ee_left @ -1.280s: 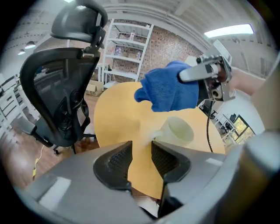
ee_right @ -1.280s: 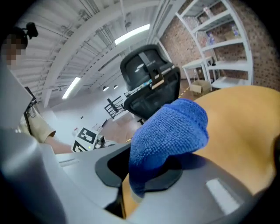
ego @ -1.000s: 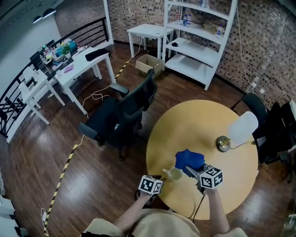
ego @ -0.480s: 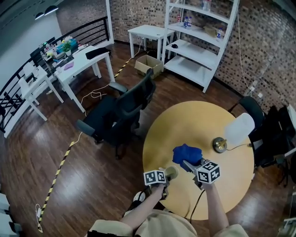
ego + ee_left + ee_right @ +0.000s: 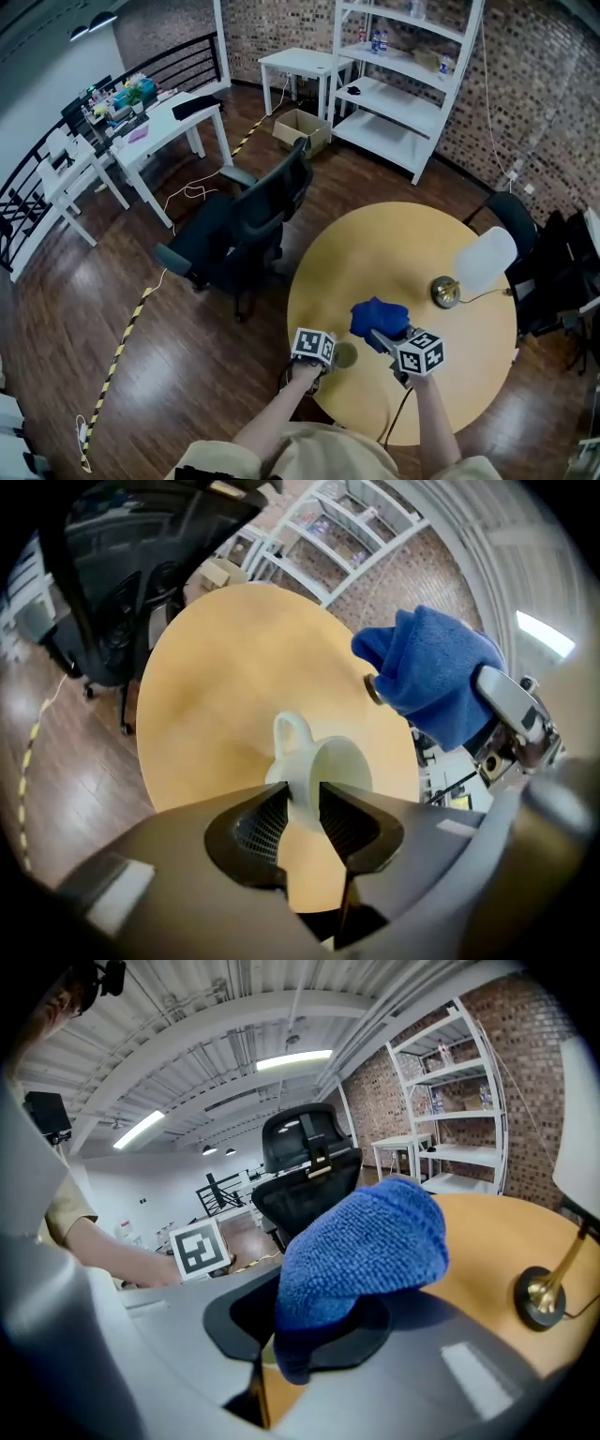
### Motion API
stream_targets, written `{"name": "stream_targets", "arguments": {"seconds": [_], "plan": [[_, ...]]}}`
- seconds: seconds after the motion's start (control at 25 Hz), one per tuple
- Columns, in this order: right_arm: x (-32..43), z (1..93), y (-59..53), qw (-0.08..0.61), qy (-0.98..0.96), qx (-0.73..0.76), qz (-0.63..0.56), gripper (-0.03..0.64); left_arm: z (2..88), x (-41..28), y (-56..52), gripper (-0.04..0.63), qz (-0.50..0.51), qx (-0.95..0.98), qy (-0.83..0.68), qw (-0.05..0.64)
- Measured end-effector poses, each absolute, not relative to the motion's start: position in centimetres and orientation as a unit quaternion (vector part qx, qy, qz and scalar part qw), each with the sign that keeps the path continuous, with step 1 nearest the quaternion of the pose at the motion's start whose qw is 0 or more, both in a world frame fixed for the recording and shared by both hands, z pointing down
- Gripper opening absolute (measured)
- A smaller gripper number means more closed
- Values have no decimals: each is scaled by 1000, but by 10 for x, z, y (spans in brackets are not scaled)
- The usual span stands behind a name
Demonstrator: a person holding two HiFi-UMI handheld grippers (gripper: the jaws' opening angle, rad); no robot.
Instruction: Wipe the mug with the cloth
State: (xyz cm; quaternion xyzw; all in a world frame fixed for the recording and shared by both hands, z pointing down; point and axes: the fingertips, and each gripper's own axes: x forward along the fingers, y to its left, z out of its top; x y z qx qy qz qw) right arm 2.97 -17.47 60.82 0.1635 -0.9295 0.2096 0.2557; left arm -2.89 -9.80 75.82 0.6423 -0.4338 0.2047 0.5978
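as its jaws close, the left tool [image 5: 300, 796] seemingly pinches the mug [image 5: 339, 761].

Blue cloth [image 5: 361, 1241], cream mug [image 5: 336, 764], tan table [image 5: 403, 248] — b/w marker cube [image 5: 312, 345]

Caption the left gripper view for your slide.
Left gripper, jaws just closing, pinches cream ceramic mug; blue terry cloth nearby.

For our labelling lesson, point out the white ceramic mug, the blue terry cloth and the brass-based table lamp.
white ceramic mug [image 5: 333, 769]: left gripper view, inside its mouth.
blue terry cloth [image 5: 361, 1241]: right gripper view, middle of the bunch.
brass-based table lamp [image 5: 444, 292]: head view, round base.
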Motion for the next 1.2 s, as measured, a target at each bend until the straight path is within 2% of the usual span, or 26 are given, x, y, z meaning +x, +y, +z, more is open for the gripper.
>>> {"name": "stream_targets", "arguments": {"seconds": [0.2, 0.48, 0.72, 0.96, 1.2], "plan": [[42, 640, -174, 253, -914, 169, 267, 61, 756, -30, -107, 63, 310, 697, -381, 523], [22, 664, -168, 255, -921, 124, 268, 61, 754, -20, -116, 41, 355, 733, -353, 461], [5, 704, -137, 335, -907, 37, 252, 61, 752, -18, -115, 41, 356, 731, -361, 457], [14, 723, -165, 312, -901, 100, 283, 58, 751, -21, -117, 40, 343, 731, -372, 459], [28, 754, -184, 327, -871, 132, 341, 55, 748, -20, -114, 40, 348, 731, -375, 450]]}}
